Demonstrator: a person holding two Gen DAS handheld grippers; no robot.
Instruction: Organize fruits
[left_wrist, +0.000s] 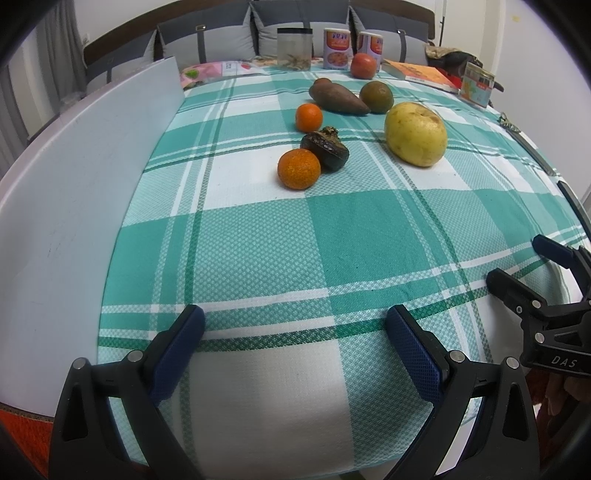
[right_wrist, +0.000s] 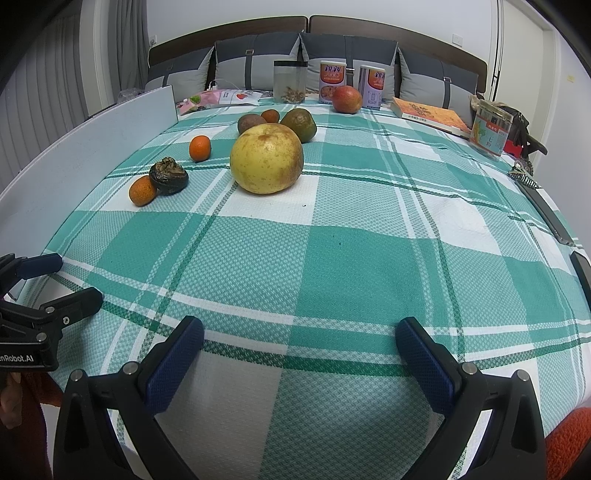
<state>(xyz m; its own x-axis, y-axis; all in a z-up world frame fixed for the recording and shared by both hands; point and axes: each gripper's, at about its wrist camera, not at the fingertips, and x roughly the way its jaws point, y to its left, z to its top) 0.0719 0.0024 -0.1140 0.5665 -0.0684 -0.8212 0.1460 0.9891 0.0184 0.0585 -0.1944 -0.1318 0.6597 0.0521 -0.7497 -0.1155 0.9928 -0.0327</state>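
Left gripper (left_wrist: 295, 325) and right gripper (right_wrist: 299, 336): fingers spread wide, nothing held, above the near checked cloth (right_wrist: 332, 258). Fruits: large yellow fruit (right_wrist: 266, 158), small oranges (right_wrist: 142, 190) and others loosely grouped at the cloth's far middle.

A big yellow pomelo (right_wrist: 266, 158) with brown blotches sits mid-cloth. Left of it, a small orange (right_wrist: 142, 191) touches a shrivelled dark fruit (right_wrist: 168, 176); a second small orange (right_wrist: 200, 148) lies apart behind them. Farther back cluster a greenish orange (right_wrist: 300, 124), a brown oblong piece, perhaps a sweet potato (left_wrist: 338, 96), and, alone, a red apple (right_wrist: 347, 99).
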